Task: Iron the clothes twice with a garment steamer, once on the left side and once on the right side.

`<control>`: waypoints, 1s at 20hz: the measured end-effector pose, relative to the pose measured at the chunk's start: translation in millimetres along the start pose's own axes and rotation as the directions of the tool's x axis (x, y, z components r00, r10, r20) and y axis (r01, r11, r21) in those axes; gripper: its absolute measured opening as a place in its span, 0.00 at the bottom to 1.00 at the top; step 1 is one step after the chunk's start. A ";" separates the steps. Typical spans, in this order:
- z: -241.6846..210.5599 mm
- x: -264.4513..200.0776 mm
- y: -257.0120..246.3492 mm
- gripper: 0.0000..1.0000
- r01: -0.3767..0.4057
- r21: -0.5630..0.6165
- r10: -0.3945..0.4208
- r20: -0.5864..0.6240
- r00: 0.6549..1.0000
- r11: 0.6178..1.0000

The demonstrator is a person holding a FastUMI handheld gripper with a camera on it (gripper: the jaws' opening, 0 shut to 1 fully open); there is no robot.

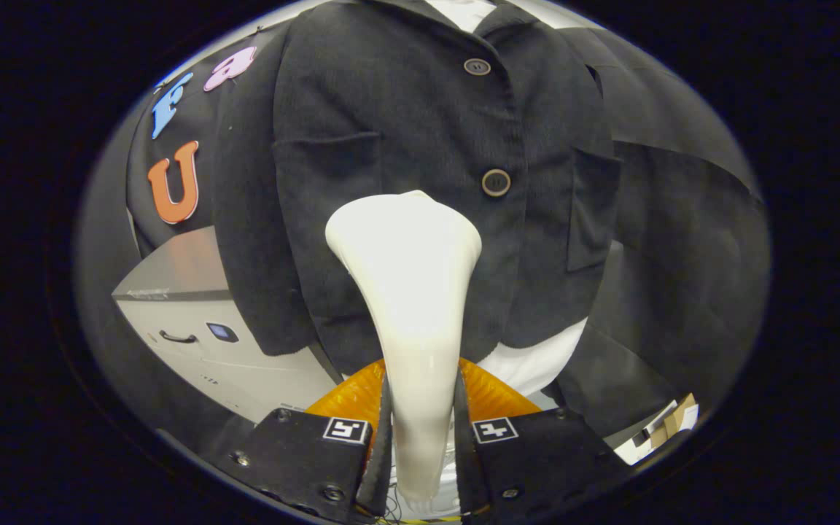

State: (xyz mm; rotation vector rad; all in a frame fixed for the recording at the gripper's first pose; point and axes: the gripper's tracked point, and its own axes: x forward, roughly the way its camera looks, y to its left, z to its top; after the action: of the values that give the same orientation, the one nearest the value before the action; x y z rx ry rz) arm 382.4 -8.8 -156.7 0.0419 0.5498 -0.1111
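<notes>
Gripper (420, 430) clamps one steamer (409, 292); one jacket (405, 131), two buttons (496, 182).

One white, smooth plastic garment steamer (409, 292) stands between the fingers of one gripper (420, 437), both pressing its neck. One dark corduroy jacket (405, 131) hangs beyond, showing two round dark buttons (496, 182) and two chest pockets (325, 182). One grey metal cabinet (194, 321) carries one handle, perhaps more.
</notes>
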 end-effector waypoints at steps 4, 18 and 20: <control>-23.5 5.3 -1.2 0.39 0.001 -0.005 -0.001 -0.047 0.999 1.000; -28.7 -24.4 -21.9 0.39 -0.039 0.043 0.042 -0.079 0.996 0.998; -9.6 -43.2 -35.3 0.39 -0.050 0.061 0.053 -0.041 0.998 0.997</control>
State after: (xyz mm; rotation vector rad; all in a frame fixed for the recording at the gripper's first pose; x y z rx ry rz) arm 336.7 -39.1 -142.7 0.1168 0.5870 -0.0766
